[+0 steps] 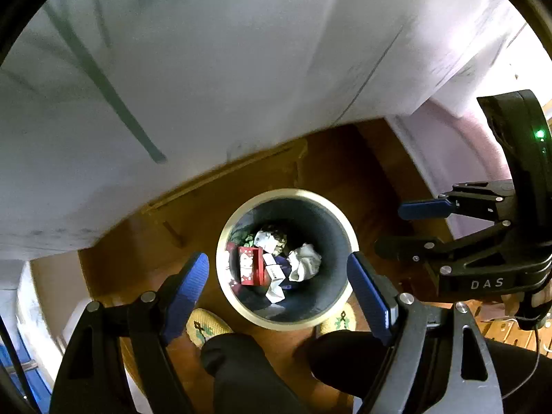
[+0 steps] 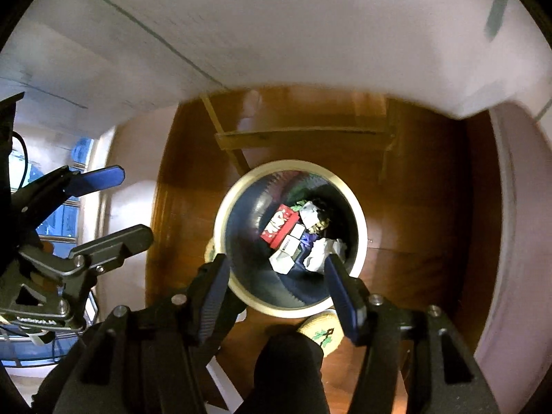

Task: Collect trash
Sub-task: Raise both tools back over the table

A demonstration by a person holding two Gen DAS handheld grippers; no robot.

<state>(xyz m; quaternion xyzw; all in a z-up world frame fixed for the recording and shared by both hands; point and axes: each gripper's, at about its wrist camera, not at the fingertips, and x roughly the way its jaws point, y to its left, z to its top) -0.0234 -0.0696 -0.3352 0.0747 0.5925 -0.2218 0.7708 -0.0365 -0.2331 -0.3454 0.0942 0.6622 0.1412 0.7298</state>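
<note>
Hovered over the bin (image 1: 286,258) on the floor (image 1: 345,172); left gripper (image 1: 279,276) and right gripper (image 2: 276,276) both spread wide, empty. Red box (image 1: 250,265) at 9 o'clock inside, crumpled paper (image 1: 303,262) at 3.

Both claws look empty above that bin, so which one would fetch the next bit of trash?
Hard to call. Both the left hand-held gripper and the right hand-held gripper hang open and empty over the bin, and no loose trash shows outside it.

A polished brown wooden floor (image 1: 114,276) carries a round cream-rimmed dark bin (image 1: 339,227), standing below and ahead of the left gripper (image 1: 279,276).
</note>
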